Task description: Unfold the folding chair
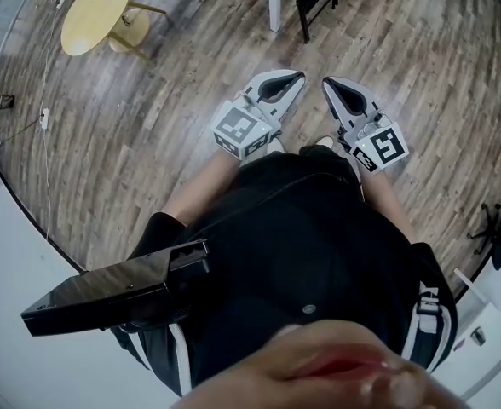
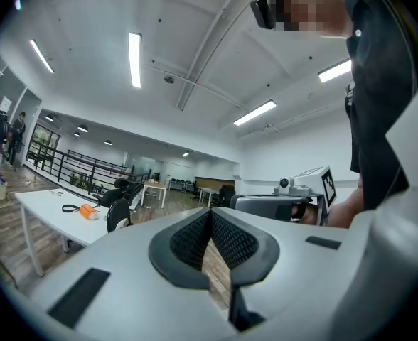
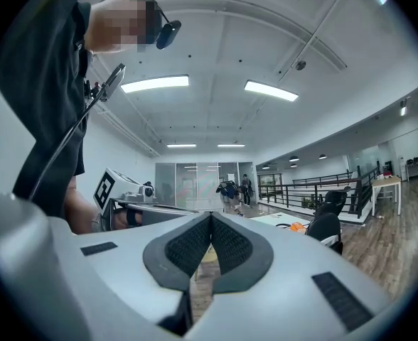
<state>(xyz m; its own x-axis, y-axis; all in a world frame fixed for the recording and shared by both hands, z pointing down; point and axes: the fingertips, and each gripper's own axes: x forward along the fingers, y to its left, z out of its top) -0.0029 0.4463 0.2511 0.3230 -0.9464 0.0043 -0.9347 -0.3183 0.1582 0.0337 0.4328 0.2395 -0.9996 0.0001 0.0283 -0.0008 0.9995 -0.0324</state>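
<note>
Evidently nothing was gripped yet: the left tool (image 1: pixel 295 79) and right tool (image 1: pixel 331 85) were both pinched shut and empty, held level side by side at the person's waist. What looked like the folding chair (image 1: pixel 303 11), a black frame, stood well ahead on the floor beside a white table leg (image 1: pixel 275 2). I'd guess it was stiff and fairly light, best taken by its back rail and seat edge.

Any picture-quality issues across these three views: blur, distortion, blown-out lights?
Head view: fisheye bends the wood floor into a curve, and a pinkish out-of-focus blob crowds the bottom edge. Left gripper view: the ceiling light strips are blown out, corners vignetted. Right gripper view: the same glare on its ceiling lights, dark corners too.
</note>
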